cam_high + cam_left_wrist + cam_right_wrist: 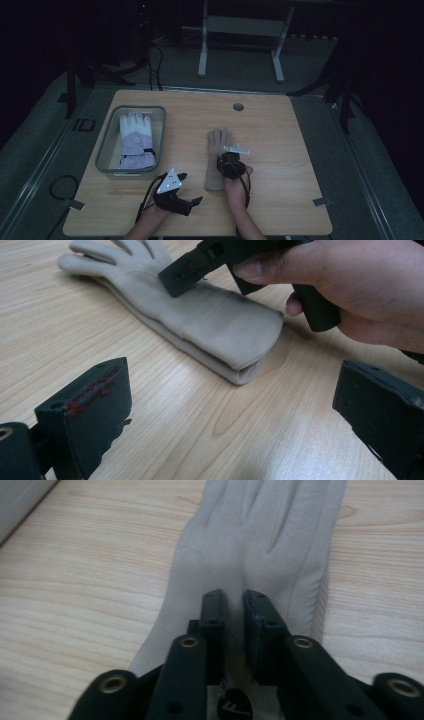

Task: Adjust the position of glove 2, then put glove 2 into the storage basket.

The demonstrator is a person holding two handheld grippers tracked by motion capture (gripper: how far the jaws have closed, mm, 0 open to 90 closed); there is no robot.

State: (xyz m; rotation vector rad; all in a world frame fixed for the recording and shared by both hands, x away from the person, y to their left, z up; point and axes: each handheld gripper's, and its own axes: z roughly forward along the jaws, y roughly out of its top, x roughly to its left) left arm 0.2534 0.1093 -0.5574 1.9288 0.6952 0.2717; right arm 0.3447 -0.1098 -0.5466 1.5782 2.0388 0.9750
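A beige glove [216,160] lies flat on the wooden table [290,150], fingers pointing away from me. My right gripper [224,160] reaches down onto its palm. In the right gripper view the jaws [235,597] stand close together with a raised fold of the beige glove [260,540] pinched between them. My left gripper [192,189] rests near the front edge, left of the glove's cuff. Its jaws [234,374] are wide apart with nothing between them, and they face the cuff of the beige glove [210,325] and the right gripper [185,272] with its hand.
A grey tray [107,145] at the left of the table holds a white and lilac glove [136,140]. A round cable hole [238,107] sits near the far edge. Bare wood lies to the right of the beige glove.
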